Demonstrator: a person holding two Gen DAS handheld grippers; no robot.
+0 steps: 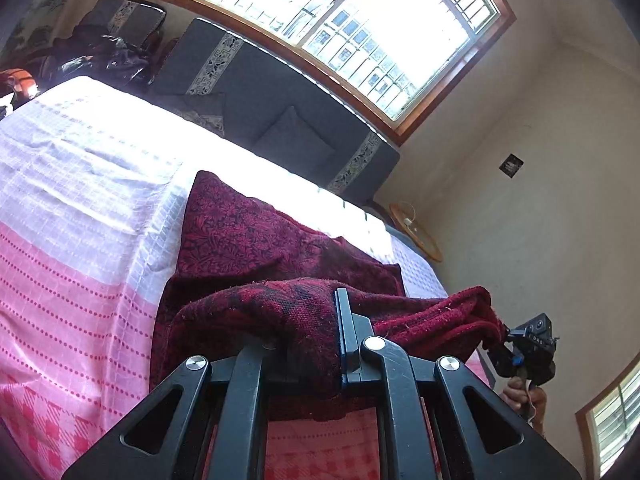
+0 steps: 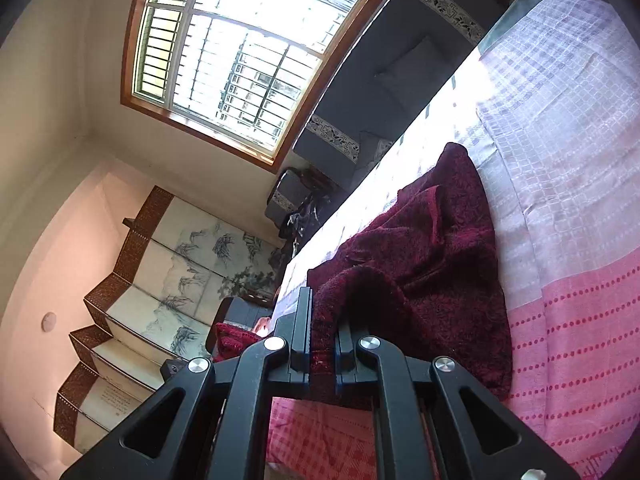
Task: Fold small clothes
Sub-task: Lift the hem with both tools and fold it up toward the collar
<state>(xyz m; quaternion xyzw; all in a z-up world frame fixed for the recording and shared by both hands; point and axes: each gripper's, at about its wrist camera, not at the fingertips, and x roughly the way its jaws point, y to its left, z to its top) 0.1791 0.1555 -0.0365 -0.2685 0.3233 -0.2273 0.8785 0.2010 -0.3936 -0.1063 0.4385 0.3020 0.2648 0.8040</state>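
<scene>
My left gripper [image 1: 316, 344] is clamped tight on one edge of the dark red cloth [image 1: 248, 240], and my right gripper [image 2: 322, 344] pinches another edge of it just as tightly. The held edge is lifted; the rest of the cloth lies on the pink and white bedspread [image 1: 80, 208]. Beyond the bedspread is a grey cushioned seat [image 1: 280, 108] under the window [image 1: 340, 12].

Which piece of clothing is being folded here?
Look at the bed with the pink and white checked sheet. On it lies a dark red, floral-patterned woolly garment, its near edge lifted off the sheet. Nothing else on the sheet is dark.
</scene>
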